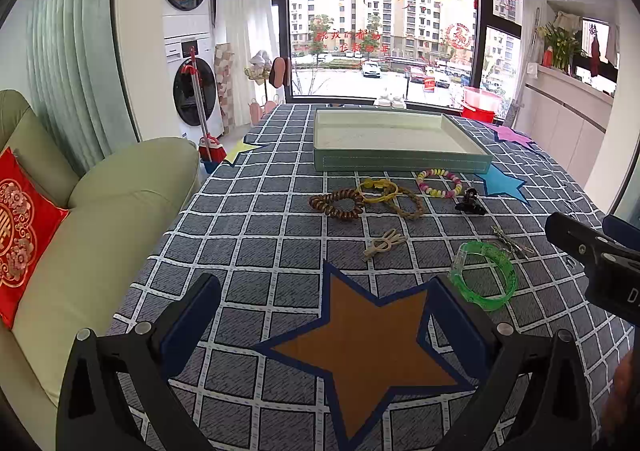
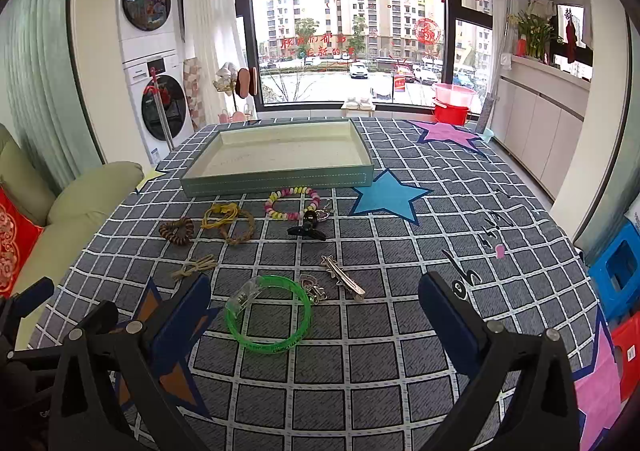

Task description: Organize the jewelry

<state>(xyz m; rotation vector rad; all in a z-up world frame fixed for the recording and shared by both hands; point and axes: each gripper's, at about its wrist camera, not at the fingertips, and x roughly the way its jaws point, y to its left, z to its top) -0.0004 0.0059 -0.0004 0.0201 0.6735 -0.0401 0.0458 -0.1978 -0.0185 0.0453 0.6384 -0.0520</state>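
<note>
A pale green tray [image 1: 400, 163] [image 2: 276, 182] stands at the table's far side with nothing in it. In front of it lie a brown coil hair tie [image 1: 338, 203] [image 2: 177, 231], a yellow cord bracelet [image 1: 378, 187] [image 2: 220, 213], a braided tan bracelet [image 2: 244, 229], a pastel bead bracelet [image 1: 439, 183] [image 2: 293, 203], a black claw clip [image 1: 470, 203] [image 2: 306, 229], a beige clip [image 1: 384, 243] [image 2: 194, 266], a metal hair clip [image 2: 342, 275] and a green bangle [image 1: 484, 281] [image 2: 268, 317]. My left gripper [image 1: 320, 319] is open above an orange star. My right gripper [image 2: 316, 315] is open around the bangle's near side.
The table has a grey checked cloth [image 1: 260, 235] with star patches. A green sofa [image 1: 100, 211] with a red cushion stands left. Blue and red stools [image 2: 618, 271] stand right. The right gripper shows at the left wrist view's right edge [image 1: 592, 251].
</note>
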